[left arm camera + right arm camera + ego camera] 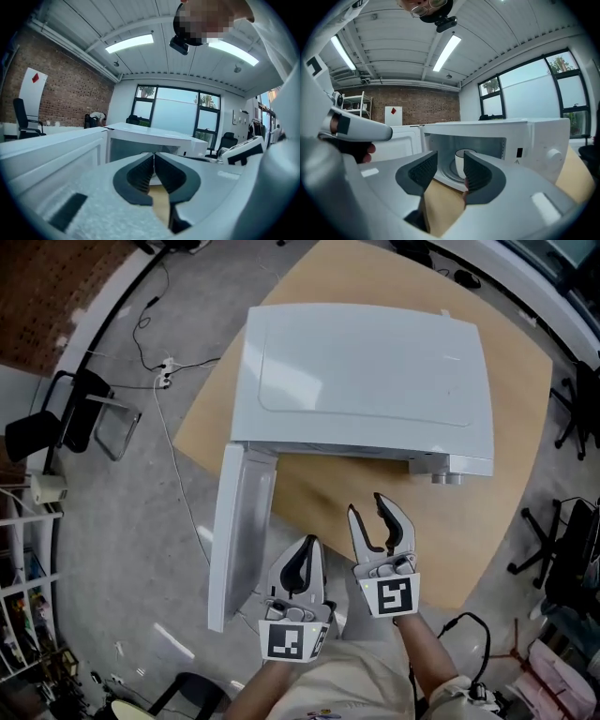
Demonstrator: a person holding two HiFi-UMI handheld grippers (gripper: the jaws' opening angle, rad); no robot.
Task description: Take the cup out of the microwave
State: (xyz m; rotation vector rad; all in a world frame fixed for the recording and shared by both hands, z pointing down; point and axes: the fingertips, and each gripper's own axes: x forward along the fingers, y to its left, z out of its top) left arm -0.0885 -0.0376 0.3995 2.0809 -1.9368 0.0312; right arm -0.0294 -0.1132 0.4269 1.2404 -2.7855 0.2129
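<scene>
Here the wooden table [506,521] carries a white microwave [366,381] whose door [239,531] hangs wide open to the left. Both grippers are near its front but outside it. The left gripper [308,547] sits just beside the door's inner face with its jaws pressed together on nothing, so a careless swing could bump the door and jolt the oven. The right gripper [367,510] faces the cavity, its jaws spread part-way and empty. Through their gap the white cup [459,161] shows, standing upright well inside on what looks like a turntable [446,172]. The main risk, as I judge it, is that this half spread is too narrow for the cup's body. The pads would then shove it deeper or tip it instead of straddling it. A second risk is clipping the cavity's lower lip or side wall on the way in. Whether the cup holds liquid, and where any handle points, cannot be told from here, so a hasty lift might spill.
</scene>
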